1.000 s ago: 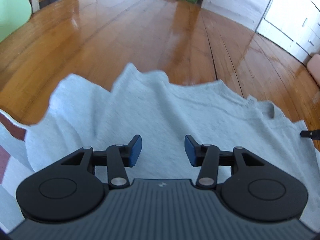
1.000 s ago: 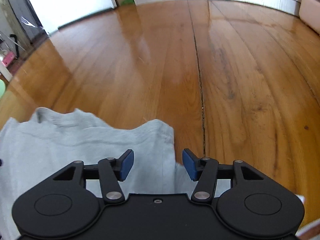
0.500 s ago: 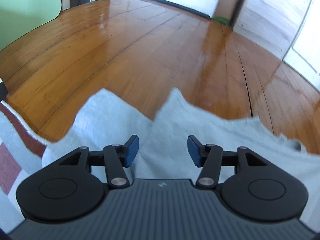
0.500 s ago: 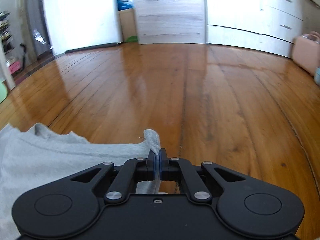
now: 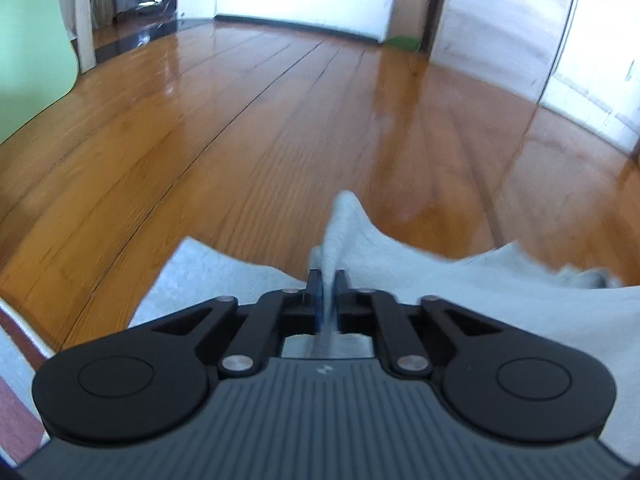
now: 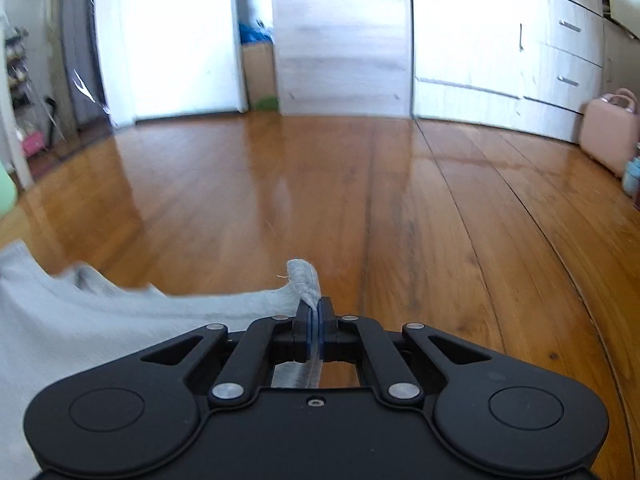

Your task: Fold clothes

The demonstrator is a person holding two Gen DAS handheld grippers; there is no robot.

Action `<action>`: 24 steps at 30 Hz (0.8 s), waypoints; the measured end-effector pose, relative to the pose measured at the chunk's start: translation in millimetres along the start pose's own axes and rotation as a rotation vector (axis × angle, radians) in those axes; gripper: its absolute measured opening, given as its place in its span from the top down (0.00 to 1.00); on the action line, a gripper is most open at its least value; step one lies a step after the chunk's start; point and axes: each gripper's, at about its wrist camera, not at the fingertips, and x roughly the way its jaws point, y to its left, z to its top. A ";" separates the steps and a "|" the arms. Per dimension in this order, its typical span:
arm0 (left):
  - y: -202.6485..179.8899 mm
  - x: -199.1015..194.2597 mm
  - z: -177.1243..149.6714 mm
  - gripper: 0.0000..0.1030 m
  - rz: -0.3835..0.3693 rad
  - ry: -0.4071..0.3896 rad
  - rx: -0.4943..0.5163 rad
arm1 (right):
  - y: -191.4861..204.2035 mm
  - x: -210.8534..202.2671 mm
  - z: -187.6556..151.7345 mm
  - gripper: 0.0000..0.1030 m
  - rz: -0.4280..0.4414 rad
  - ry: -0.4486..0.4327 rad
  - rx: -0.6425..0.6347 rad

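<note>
A light grey garment (image 5: pixel 472 292) lies across the wooden floor and is lifted at its far edge. My left gripper (image 5: pixel 327 280) is shut on a pinched fold of the cloth, and a peak of fabric sticks up past the blue pads. In the right wrist view the same grey garment (image 6: pixel 80 320) spreads to the left. My right gripper (image 6: pixel 315 312) is shut on its corner, a small tuft poking out above the fingertips. The cloth hangs taut between the two grips.
A red-and-white striped cloth (image 5: pixel 16 364) lies at the lower left. A green surface (image 5: pixel 28 52) stands far left. White drawers (image 6: pixel 520 52) and a pink case (image 6: pixel 608 132) line the right wall. Wooden floor (image 6: pixel 360 208) stretches ahead.
My left gripper went from open over the garment to shut on a fold of it. The right gripper shut on the corner half a second ago. Both views have tilted up, with the cloth raised.
</note>
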 end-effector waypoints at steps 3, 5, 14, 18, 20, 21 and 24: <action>11.8 -4.9 1.9 0.54 0.074 0.018 -0.023 | 1.9 21.0 -10.2 0.96 -0.140 0.090 -0.033; 23.9 -22.1 7.3 0.49 0.055 -0.001 -0.072 | 3.0 7.3 -8.1 0.86 -0.111 0.091 0.010; 61.9 -60.5 -5.4 0.26 0.147 0.152 -0.086 | 52.6 -56.6 -15.4 0.53 0.173 0.132 0.022; 103.3 -69.3 -7.8 0.26 0.199 0.160 -0.211 | 103.5 -68.2 -26.8 0.53 0.285 0.163 -0.091; 122.3 -65.3 -14.3 0.26 0.125 0.194 -0.316 | 128.9 -73.8 -32.3 0.53 0.338 0.177 -0.147; 130.7 -61.7 -18.4 0.26 0.084 0.218 -0.366 | 141.6 -76.6 -35.0 0.53 0.365 0.185 -0.175; 124.5 -53.4 -24.4 0.19 0.072 0.226 -0.360 | 179.7 -85.0 -43.3 0.53 0.446 0.206 -0.260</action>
